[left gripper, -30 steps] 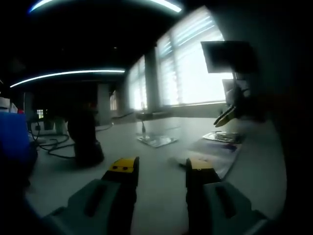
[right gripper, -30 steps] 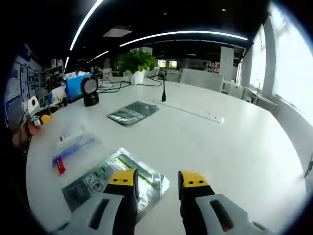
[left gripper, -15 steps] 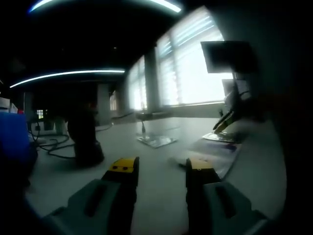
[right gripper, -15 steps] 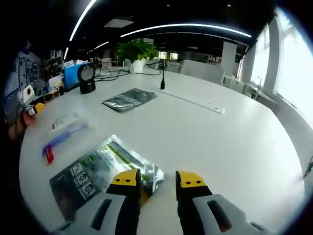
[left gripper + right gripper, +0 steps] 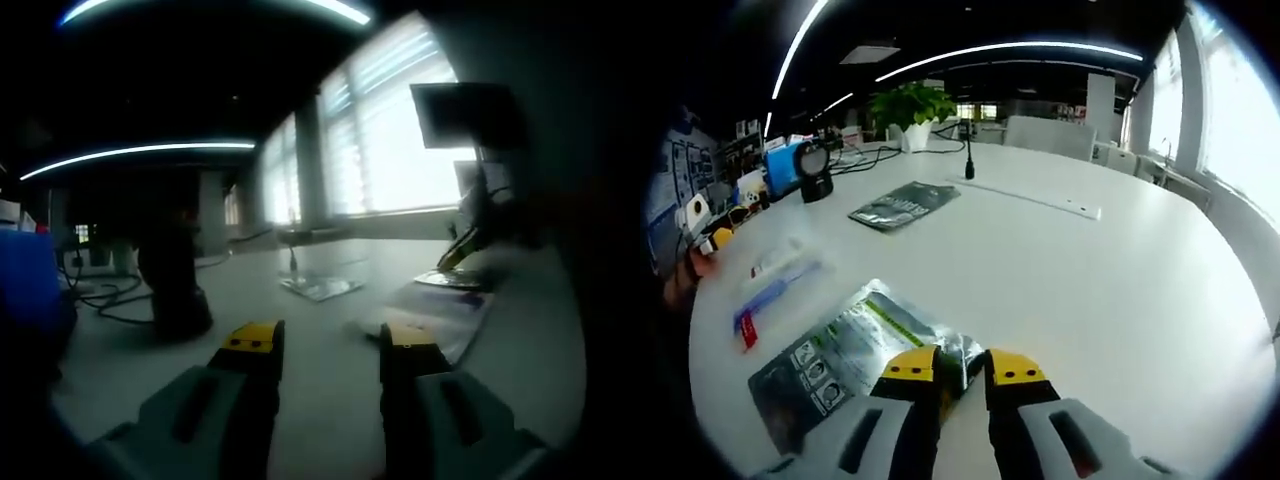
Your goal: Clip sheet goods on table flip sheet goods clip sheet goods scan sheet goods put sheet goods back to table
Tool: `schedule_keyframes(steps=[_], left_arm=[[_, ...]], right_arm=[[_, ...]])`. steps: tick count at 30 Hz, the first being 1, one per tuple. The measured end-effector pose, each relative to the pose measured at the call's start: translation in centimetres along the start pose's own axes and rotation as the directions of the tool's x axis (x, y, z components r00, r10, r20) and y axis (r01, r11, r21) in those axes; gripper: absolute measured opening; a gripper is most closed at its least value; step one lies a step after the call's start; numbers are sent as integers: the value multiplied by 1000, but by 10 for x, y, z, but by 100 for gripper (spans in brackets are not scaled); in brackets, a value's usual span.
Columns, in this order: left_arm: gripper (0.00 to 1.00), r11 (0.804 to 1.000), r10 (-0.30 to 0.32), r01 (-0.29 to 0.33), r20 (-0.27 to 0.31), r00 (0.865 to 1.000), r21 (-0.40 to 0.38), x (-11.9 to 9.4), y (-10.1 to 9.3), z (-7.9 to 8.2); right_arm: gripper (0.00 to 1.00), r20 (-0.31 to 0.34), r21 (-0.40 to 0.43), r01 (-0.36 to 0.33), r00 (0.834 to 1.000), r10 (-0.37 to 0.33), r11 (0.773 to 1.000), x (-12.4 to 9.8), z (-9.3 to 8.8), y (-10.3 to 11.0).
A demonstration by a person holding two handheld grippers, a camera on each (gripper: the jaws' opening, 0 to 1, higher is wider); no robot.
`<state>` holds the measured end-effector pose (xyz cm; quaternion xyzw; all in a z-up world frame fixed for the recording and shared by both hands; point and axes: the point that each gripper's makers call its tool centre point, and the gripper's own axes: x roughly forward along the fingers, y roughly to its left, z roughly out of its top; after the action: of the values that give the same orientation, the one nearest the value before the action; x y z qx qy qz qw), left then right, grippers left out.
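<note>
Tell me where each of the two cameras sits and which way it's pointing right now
Left gripper view: rides low over the white table, facing bright windows; its own yellow-tipped left gripper stands open, near a dark upright stand.
Right gripper view: rides higher, looking down the table toward a potted green plant; its own right gripper has its jaws nearly together at the edge of a silver foil sheet packet.
Shared: both show the white table, a second dark foil packet, and a blue-and-white flat pack.
</note>
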<state>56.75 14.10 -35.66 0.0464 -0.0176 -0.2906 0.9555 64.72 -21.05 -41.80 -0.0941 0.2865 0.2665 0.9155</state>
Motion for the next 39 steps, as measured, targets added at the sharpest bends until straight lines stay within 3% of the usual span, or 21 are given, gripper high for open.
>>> schedule_keyframes(steps=[3, 6, 9, 15, 19, 23, 25, 30, 36, 39], left_arm=[[31, 1000, 1, -1, 1, 1000, -1, 0, 0, 0], [31, 1000, 1, -1, 0, 1000, -2, 0, 0, 0], [31, 1000, 0, 0, -2, 1000, 1, 0, 0, 0], [31, 1000, 2, -2, -3, 1000, 3, 0, 0, 0], [31, 1000, 2, -2, -4, 1000, 2, 0, 1, -1], [31, 1000, 1, -1, -5, 1000, 2, 0, 1, -1], [31, 1000, 1, 0, -6, 1000, 2, 0, 0, -1], [31, 1000, 1, -1, -5, 1000, 1, 0, 0, -1], [31, 1000, 3, -3, -3, 1000, 1, 0, 1, -1], [31, 1000, 2, -2, -3, 1000, 1, 0, 0, -1]], right_arm=[[7, 1, 29, 1, 1000, -1, 1000, -2, -1, 4], [6, 4, 44, -2, 1000, 2, 999, 0, 0, -5], [0, -5, 41, -10, 1000, 10, 999, -1, -1, 2], [0, -12, 30, 2, 1000, -2, 1000, -5, -1, 8], [0, 8, 16, 7, 1000, -7, 1000, -2, 3, 0], [18, 36, 7, -26, 999, 26, 1000, -2, 9, 8], [18, 38, -16, -26, 999, 27, 1000, -2, 10, 12], [21, 9, -52, -16, 1000, 17, 998, 7, 9, -5], [19, 1, 7, -39, 999, 39, 999, 11, 8, -6], [24, -7, -2, -30, 1000, 30, 1000, 12, 8, -10]])
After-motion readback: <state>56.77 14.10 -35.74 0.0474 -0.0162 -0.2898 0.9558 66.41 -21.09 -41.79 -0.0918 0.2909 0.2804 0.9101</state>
